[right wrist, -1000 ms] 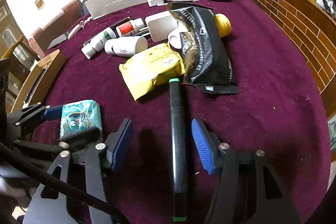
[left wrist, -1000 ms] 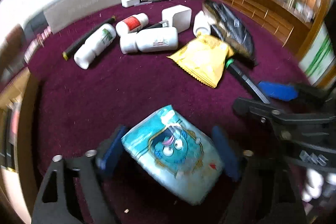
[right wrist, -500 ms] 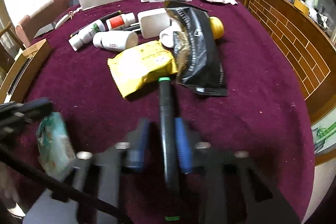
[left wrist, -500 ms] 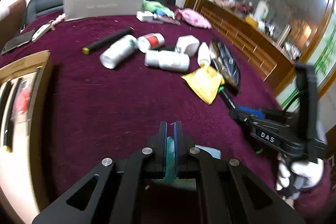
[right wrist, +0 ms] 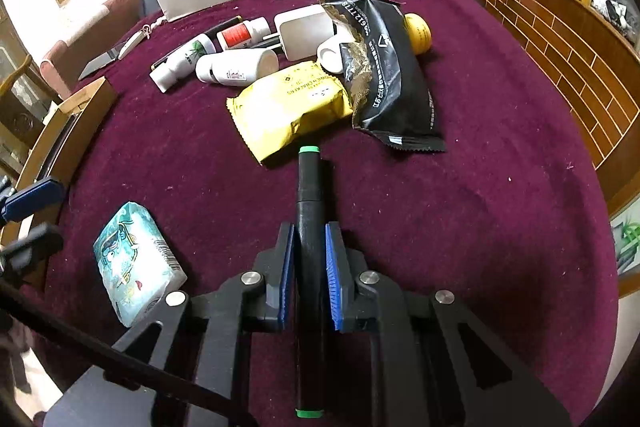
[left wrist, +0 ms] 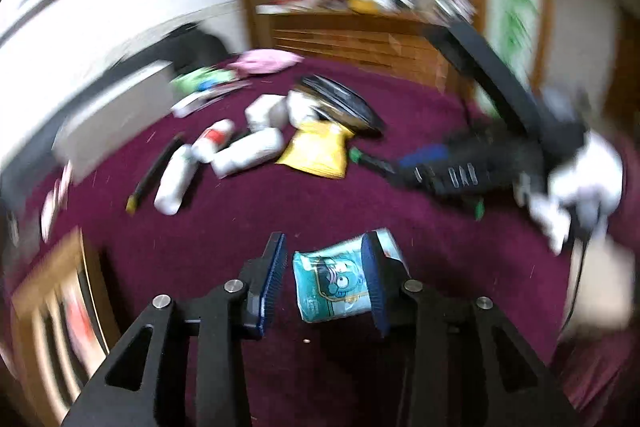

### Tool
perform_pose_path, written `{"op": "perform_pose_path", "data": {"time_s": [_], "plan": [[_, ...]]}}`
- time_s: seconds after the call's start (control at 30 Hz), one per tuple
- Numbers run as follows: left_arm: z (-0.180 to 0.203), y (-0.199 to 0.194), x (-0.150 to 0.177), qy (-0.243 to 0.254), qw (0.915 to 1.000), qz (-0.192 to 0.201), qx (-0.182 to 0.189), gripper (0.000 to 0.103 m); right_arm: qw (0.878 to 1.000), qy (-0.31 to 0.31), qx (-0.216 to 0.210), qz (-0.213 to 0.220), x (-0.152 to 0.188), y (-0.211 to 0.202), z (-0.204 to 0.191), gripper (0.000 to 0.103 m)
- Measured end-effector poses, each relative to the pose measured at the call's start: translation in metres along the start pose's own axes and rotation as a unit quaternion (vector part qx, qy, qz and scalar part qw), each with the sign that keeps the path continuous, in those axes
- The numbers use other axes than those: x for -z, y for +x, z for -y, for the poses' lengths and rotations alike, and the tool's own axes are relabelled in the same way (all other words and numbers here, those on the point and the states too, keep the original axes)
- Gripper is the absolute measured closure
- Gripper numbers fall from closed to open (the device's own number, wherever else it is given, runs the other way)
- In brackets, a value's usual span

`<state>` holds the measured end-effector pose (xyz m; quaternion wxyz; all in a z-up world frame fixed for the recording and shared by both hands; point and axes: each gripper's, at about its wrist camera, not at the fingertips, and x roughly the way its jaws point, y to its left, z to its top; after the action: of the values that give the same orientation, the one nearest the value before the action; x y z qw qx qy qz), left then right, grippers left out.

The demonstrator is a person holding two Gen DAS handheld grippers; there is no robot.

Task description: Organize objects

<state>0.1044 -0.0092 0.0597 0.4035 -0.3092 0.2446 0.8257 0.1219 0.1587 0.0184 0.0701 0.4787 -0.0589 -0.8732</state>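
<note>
On the maroon cloth [right wrist: 500, 187], changes since a second ago: my right gripper [right wrist: 310, 263], then spread wide, now clamps the black marker [right wrist: 308, 211]. My left gripper [left wrist: 324, 283] had pinched the teal tissue pack [left wrist: 332, 283]; its jaws are opening. Blurred, but the pack seems loose between the pads, nearer the right one.

A maroon tablecloth [right wrist: 500, 155] carries a yellow cracker pack [right wrist: 292, 107], black bag [right wrist: 384, 75], white bottles [right wrist: 236, 65] and tissue pack [right wrist: 136, 259].
</note>
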Motion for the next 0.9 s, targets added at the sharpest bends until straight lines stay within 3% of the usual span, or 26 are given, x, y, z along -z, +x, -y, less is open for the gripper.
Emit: {"op": "perform_pose_path", "data": {"time_s": [0.1,0.23,0.33,0.4,0.5,0.63,0.67,0.7,0.77,0.9], "plan": [[0.017,0.02,0.0,0.104,0.9929,-0.055,0.021,0.068,1.0,0.014,-0.013,-0.001,0.0,0.0,0.004,0.09],[0.026,0.037,-0.002,0.153,0.9837,-0.082,0.046,0.068,0.999,0.033,-0.036,-0.001,-0.002,0.0,0.013,0.091],[0.023,0.049,-0.009,0.155,0.982,-0.081,0.071,0.061,0.998,0.044,-0.049,-0.004,-0.004,0.002,0.016,0.091],[0.024,0.056,-0.014,0.158,0.9811,-0.079,0.08,0.044,0.997,0.047,-0.053,-0.005,-0.005,0.002,0.018,0.091],[0.026,0.066,-0.018,0.141,0.9811,-0.077,0.108,0.034,0.997,0.05,-0.058,-0.003,-0.005,0.002,0.02,0.091],[0.037,0.076,-0.016,0.113,0.9847,-0.084,0.103,0.028,0.997,0.049,-0.054,-0.002,-0.005,0.002,0.018,0.091],[0.037,0.075,-0.016,0.092,0.9859,-0.088,0.108,0.04,0.998,0.044,-0.049,-0.002,-0.005,0.002,0.017,0.091],[0.036,0.074,-0.016,0.066,0.9852,-0.099,0.123,0.065,0.999,0.037,-0.04,0.0,-0.005,0.002,0.013,0.091],[0.038,0.067,-0.012,0.037,0.9863,-0.101,0.125,0.091,0.999,0.025,-0.028,0.005,-0.003,0.001,0.01,0.091],[0.033,0.055,-0.001,-0.024,0.9901,-0.076,0.116,0.092,0.999,0.025,-0.022,0.017,-0.002,0.001,0.008,0.09]]}}
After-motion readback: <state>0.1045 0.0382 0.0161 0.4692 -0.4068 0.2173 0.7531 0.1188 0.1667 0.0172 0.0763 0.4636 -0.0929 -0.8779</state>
